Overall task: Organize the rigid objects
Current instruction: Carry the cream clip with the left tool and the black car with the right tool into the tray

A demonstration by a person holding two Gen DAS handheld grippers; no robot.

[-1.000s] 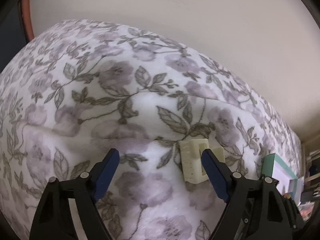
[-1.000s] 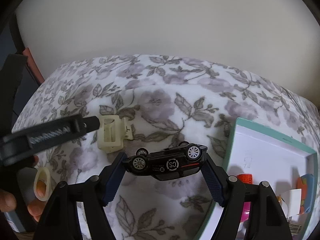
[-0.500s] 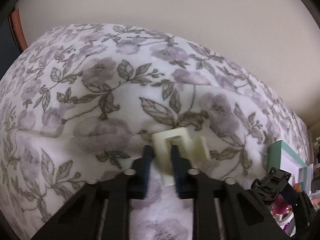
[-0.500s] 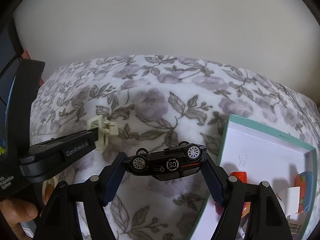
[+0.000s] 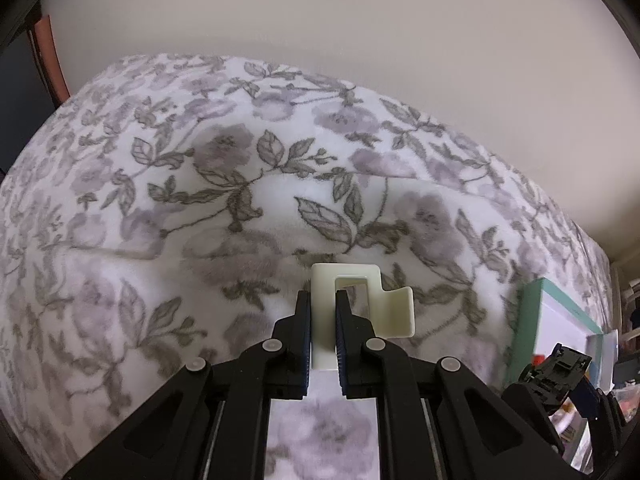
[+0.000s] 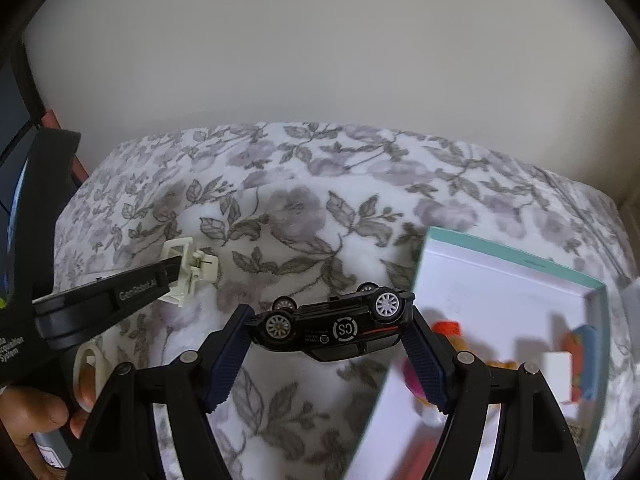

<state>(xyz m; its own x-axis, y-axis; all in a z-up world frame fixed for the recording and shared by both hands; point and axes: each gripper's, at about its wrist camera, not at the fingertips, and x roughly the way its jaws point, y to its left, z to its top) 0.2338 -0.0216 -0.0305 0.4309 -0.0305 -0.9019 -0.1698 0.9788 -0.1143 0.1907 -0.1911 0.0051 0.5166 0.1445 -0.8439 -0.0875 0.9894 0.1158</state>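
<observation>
My left gripper (image 5: pixel 323 322) is shut on a cream plastic clip (image 5: pixel 360 300) and holds it just above the floral blanket (image 5: pixel 200 200). The clip also shows in the right wrist view (image 6: pixel 188 270), pinched at the tip of the left gripper. My right gripper (image 6: pixel 328 340) is shut on a black toy car (image 6: pixel 332 324), held upside down with its wheels up, above the blanket and just left of a teal-rimmed white box (image 6: pixel 500 264). The car shows at the lower right of the left wrist view (image 5: pixel 556 372).
The box holds several small colourful items, such as an orange one (image 6: pixel 448 328) and a white block (image 6: pixel 556 376). The box edge shows in the left wrist view (image 5: pixel 532 320). A plain wall (image 6: pixel 320 60) rises behind the bed. A hand (image 6: pixel 36 404) holds the left gripper's handle.
My left gripper closed on the cream clip and lifted it off the blanket. My right gripper kept the car and shifted a little toward the box.
</observation>
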